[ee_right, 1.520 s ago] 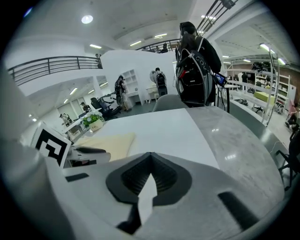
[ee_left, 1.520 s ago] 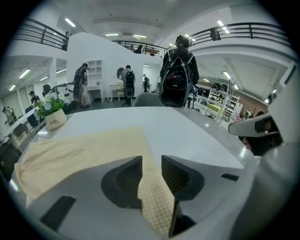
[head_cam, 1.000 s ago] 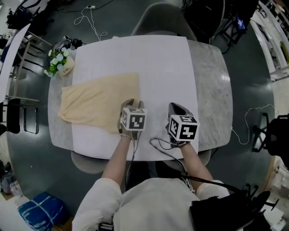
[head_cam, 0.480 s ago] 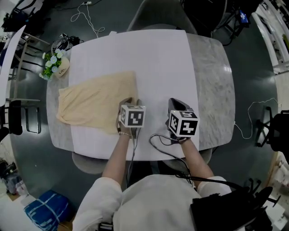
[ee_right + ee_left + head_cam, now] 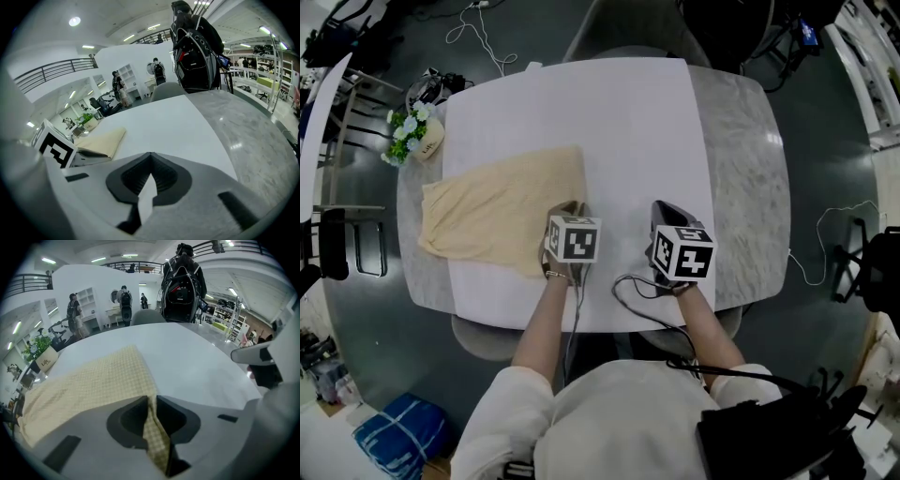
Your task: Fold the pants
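Nearest me, at six o'clock in the head view, a dark cable (image 5: 630, 286) looped over the near edge of the white cloth (image 5: 609, 122) that covered the middle of the marble table (image 5: 741, 169). Bare grey stone showed at three and nine o'clock. The pants (image 5: 502, 211), pale yellow with a fine check, lay flat across the cloth towards nine o'clock, their far end reaching onto the bare marble. A small pot of flowers (image 5: 417, 131) stood at the table's ten o'clock corner, just beyond the pants. A grey chair (image 5: 628, 33) was drawn up at twelve o'clock, a black backpack (image 5: 182, 284) stood behind it, and a blue bag (image 5: 394, 431) lay on the dark floor at seven o'clock. Far back in the white hall several people (image 5: 125, 298) stood near shelves.

My left gripper (image 5: 570, 208) sat on the pants' near right corner. Its jaws had just been closing, and in the left gripper view a fold of the checked fabric (image 5: 93, 380) was pinched between my left fingers (image 5: 151, 399). My right gripper (image 5: 666, 211) rested on the cloth at five o'clock, well clear of the pants. Its tips (image 5: 151, 157) met, clenched, with only a white sliver showing behind them; I could not tell whether that was cloth.
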`<action>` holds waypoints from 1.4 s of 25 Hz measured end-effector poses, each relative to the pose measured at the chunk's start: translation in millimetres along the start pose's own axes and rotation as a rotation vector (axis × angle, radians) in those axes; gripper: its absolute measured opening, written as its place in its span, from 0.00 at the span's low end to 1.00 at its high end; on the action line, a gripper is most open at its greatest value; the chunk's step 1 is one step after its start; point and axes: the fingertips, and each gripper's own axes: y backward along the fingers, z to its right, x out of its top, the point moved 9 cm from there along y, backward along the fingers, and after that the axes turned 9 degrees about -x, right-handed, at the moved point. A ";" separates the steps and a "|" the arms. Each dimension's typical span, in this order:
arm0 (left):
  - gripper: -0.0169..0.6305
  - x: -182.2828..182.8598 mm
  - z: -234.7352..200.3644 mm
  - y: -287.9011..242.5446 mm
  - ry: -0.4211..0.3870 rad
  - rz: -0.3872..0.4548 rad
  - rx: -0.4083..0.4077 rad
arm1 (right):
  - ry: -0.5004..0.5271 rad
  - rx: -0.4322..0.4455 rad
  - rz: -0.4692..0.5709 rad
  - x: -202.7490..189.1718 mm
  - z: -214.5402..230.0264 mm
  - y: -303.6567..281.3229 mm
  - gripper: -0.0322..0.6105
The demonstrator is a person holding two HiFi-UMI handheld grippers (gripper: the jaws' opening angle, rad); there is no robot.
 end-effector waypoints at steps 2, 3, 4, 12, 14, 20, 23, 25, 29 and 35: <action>0.09 0.1 -1.9 0.4 0.017 0.005 -0.010 | -0.002 0.001 -0.001 0.9 -0.9 0.0 0.04; 0.09 0.3 -3.4 0.8 0.031 0.008 -0.023 | -0.001 0.001 0.000 1.7 -1.8 0.2 0.04; 0.09 0.5 -5.3 1.5 0.042 0.010 -0.038 | 0.001 0.000 0.001 2.7 -3.3 0.6 0.04; 0.08 4.3 -22.7 32.4 0.046 0.061 -0.108 | 0.040 -0.035 0.023 18.9 -33.2 17.9 0.04; 0.08 4.4 -30.1 44.3 0.054 0.075 -0.118 | 0.058 -0.041 0.033 24.2 -43.2 25.6 0.04; 0.08 -1.9 -63.9 81.4 0.103 0.126 -0.123 | 0.103 -0.040 0.069 38.2 -82.8 41.9 0.04; 0.08 -8.6 -85.9 100.9 0.124 0.141 -0.139 | 0.114 -0.036 0.082 41.2 -110.6 46.6 0.04; 0.08 -14.3 -99.4 112.2 0.154 0.149 -0.177 | 0.126 -0.031 0.089 42.4 -130.2 47.4 0.04; 0.08 -26.4 -134.9 136.4 0.189 0.169 -0.194 | 0.153 -0.009 0.099 43.9 -171.1 47.3 0.04; 0.08 -43.2 -194.2 168.3 0.217 0.182 -0.203 | 0.189 0.015 0.098 45.4 -235.3 41.3 0.04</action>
